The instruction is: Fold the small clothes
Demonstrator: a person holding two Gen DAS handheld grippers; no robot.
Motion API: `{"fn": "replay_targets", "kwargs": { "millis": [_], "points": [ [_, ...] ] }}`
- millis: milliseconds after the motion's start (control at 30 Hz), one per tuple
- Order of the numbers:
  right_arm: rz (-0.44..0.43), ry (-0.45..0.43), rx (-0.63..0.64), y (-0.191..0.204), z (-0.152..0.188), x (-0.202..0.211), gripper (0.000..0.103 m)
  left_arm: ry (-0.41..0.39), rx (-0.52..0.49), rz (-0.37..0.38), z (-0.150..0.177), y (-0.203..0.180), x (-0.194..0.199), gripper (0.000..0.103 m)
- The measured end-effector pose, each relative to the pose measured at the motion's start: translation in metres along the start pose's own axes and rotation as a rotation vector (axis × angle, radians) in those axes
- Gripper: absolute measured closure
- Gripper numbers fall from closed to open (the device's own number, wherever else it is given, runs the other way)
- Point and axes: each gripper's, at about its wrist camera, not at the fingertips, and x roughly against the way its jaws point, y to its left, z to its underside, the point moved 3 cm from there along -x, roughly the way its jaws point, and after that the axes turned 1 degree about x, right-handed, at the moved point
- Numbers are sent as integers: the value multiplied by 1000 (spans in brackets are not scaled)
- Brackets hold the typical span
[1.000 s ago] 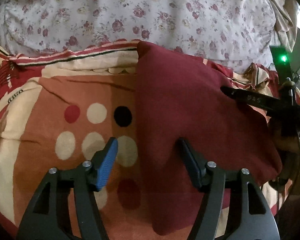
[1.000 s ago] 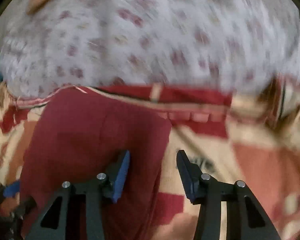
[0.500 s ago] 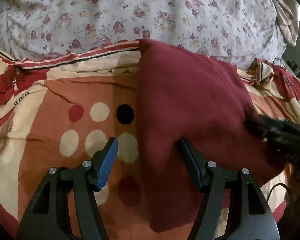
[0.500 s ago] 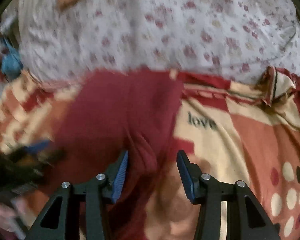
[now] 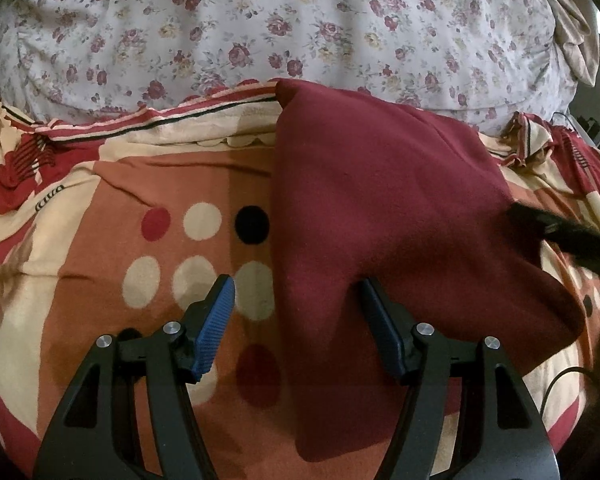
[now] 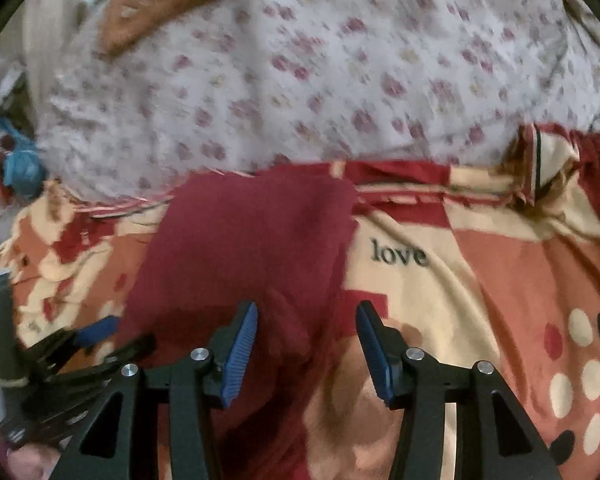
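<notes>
Lying flat on patterned blanket (image 5: 112,208): maroon cloth (image 5: 380,200). Left gripper (image 5: 296,304) fingers released. Right gripper (image 6: 306,324) fingers released too.

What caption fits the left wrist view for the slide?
Left gripper open above a maroon cloth lying on a patterned blanket.

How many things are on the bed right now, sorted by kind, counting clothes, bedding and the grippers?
Clothes: 1, the dark red garment.
Bedding: 2, the patterned blanket and the floral sheet.
Grippers: 2, the left gripper and the right gripper, both open with nothing pinched.
Total: 5.
</notes>
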Motion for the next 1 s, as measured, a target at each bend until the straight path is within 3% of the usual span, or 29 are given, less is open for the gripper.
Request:
{"fn": "replay_targets", "kwargs": {
  "millis": [133,200,267,333,367,400,467,567,700,733,833,933,1000],
  "points": [
    [-35,21,-9,-9,3,-14,53,11,7,20,-1,3,-1,36],
    [-72,11,-9,-11,2,-8,52,29,21,74,-6,7,-1,36],
    [-158,-11,-39,-17,1,-2,45,41,58,173,-12,14,-1,36],
    [-244,-9,-67,-23,1,-3,19,48,88,242,-17,19,-2,36],
    [-280,-1,-84,-25,1,-6,18,54,104,281,-21,22,-5,35],
    [-302,10,-95,-27,1,-10,18,60,112,299,-23,23,-7,34],
    [-349,45,-113,-28,2,-24,18,79,127,327,-27,24,-14,23],
    [-418,90,-99,-19,2,-44,18,149,130,379,-26,21,-33,21],
    [-468,100,-74,-5,-3,-61,18,139,87,388,-27,14,-36,17],
    [-468,89,-73,-2,-5,-63,23,141,78,388,-28,12,-37,17],
    [-470,74,-59,4,-8,-60,40,128,49,383,-30,4,-34,26],
    [-457,52,-32,11,-11,-48,50,93,22,377,-32,3,-19,49],
    [-471,38,-17,16,-11,-33,51,72,18,388,-32,7,-1,53]
  ]
}}
